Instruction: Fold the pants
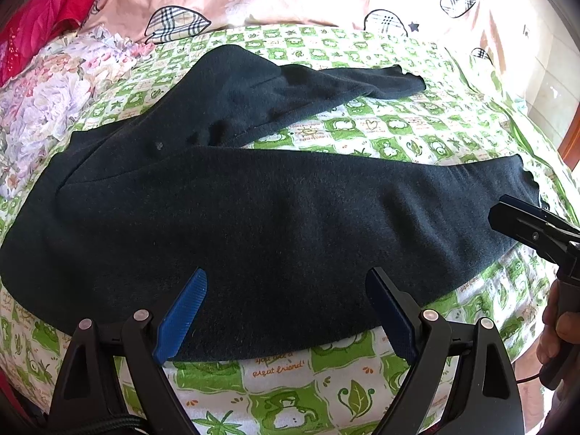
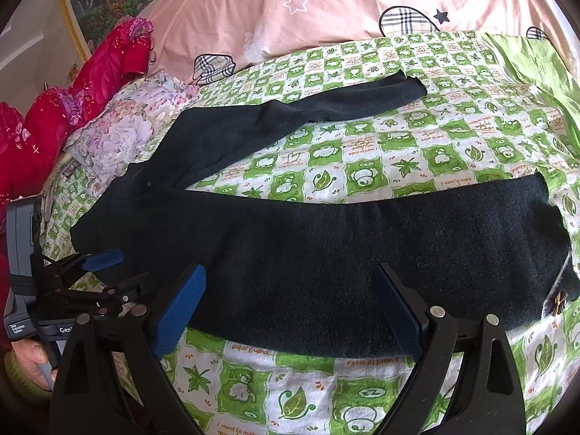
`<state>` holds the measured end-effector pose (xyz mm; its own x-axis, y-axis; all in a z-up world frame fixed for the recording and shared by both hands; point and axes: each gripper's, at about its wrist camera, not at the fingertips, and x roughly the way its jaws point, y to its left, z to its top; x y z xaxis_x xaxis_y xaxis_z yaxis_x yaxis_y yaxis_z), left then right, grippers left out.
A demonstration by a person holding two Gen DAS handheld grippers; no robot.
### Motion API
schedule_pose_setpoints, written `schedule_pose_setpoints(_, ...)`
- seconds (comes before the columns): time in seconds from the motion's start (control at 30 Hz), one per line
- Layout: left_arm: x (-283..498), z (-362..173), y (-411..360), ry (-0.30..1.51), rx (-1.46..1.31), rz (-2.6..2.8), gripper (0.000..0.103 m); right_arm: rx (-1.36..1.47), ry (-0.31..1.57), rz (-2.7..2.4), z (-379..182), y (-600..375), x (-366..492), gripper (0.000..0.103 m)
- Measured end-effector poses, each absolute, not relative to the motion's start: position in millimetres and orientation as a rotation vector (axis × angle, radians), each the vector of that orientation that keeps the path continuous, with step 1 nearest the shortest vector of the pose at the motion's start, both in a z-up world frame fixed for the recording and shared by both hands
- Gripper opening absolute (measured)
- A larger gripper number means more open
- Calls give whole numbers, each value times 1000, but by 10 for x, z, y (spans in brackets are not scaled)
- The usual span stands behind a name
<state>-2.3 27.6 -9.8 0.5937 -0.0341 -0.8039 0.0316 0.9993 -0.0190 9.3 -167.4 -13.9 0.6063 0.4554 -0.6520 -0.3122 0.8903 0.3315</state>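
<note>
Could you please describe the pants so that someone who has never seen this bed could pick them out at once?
Start at the bed sheet, checked green and white with leaf and frog prints. Across its middle lie the pants, spread flat with the two legs splayed apart. They are the only plain dark item; the pink quilt and floral pillow beyond are pale and patterned.

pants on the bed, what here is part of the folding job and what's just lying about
Job: pants, left gripper, right gripper, both open.

Lying about: green sheet, pink quilt, floral pillow, red cloth.
</note>
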Motion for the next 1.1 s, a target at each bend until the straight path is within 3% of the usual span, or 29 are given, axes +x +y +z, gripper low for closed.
schedule_pose_setpoints(0.63,1136,340,502,956,-15,-80,90,247,797,476,377,-2026,1482,93)
schedule_pose_setpoints(1.1,2676,400,545,1064,-10,-225,90,214,915,396,147,-2429,3106,93)
